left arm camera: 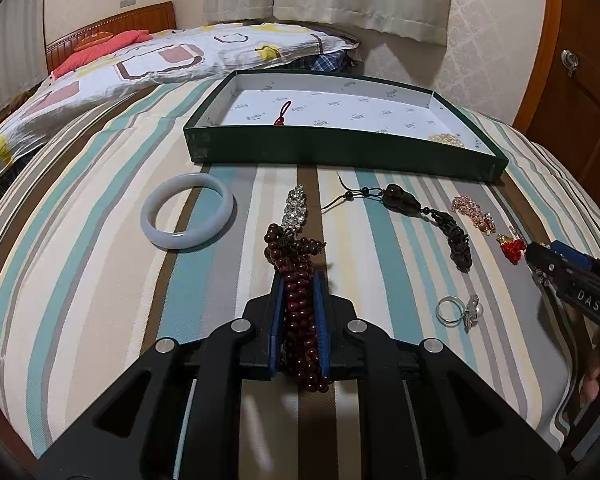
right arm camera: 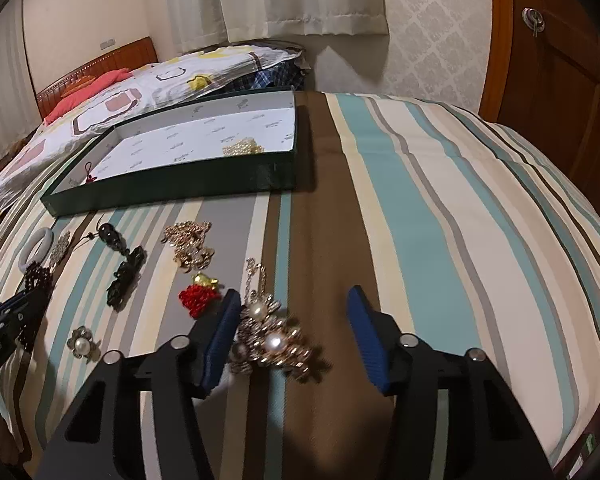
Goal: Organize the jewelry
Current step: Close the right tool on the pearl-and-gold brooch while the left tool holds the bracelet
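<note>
My left gripper [left arm camera: 299, 276] is shut on a dark red bead bracelet [left arm camera: 296, 280] just above the striped bed. My right gripper [right arm camera: 294, 300] is open, its fingers on either side of a pearl and gold brooch [right arm camera: 274, 340] lying on the bed, close to the left finger. The green tray [left arm camera: 340, 152] with a white floor stands beyond; it holds a red knot charm [left arm camera: 282, 114] and a gold bead piece [left arm camera: 446, 139]. The tray [right arm camera: 172, 192] also shows in the right wrist view.
On the bed lie a white jade bangle [left arm camera: 187, 216], a crystal strand [left arm camera: 295, 210], a dark carved pendant [left arm camera: 420, 216], a pink-gold chain [left arm camera: 472, 212], a red tassel charm [left arm camera: 512, 246] and a pearl ring [left arm camera: 458, 310]. Pillows lie at the back left; a wooden door stands right.
</note>
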A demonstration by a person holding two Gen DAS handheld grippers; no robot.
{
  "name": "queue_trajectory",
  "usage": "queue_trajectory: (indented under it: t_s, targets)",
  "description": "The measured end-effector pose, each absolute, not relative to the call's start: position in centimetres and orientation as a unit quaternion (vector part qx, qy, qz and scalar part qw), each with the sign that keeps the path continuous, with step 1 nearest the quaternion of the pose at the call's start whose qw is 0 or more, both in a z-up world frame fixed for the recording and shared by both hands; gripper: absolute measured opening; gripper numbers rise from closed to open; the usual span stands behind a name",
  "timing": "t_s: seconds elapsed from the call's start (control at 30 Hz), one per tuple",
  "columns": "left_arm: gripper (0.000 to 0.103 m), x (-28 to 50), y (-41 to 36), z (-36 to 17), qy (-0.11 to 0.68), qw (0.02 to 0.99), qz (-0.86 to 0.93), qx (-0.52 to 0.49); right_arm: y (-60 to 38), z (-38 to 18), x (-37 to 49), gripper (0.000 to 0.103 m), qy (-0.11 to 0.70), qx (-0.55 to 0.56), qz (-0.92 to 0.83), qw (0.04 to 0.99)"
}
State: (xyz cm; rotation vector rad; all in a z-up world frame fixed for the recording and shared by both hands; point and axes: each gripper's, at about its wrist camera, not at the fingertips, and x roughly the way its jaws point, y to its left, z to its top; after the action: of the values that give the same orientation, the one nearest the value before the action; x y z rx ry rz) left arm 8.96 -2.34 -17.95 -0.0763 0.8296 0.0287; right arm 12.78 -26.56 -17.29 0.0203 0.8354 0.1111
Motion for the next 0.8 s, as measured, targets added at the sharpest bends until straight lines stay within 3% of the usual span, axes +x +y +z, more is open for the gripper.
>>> queue_trajectory:
  t_s: [0.8]
  targets:
    - [0.014,9.2,-1.9,-17.2,0.393,0.918,0.016,-0.044,-25.6,-16.2,10.5,0.044,0.391,-0.013,0.061,0.918]
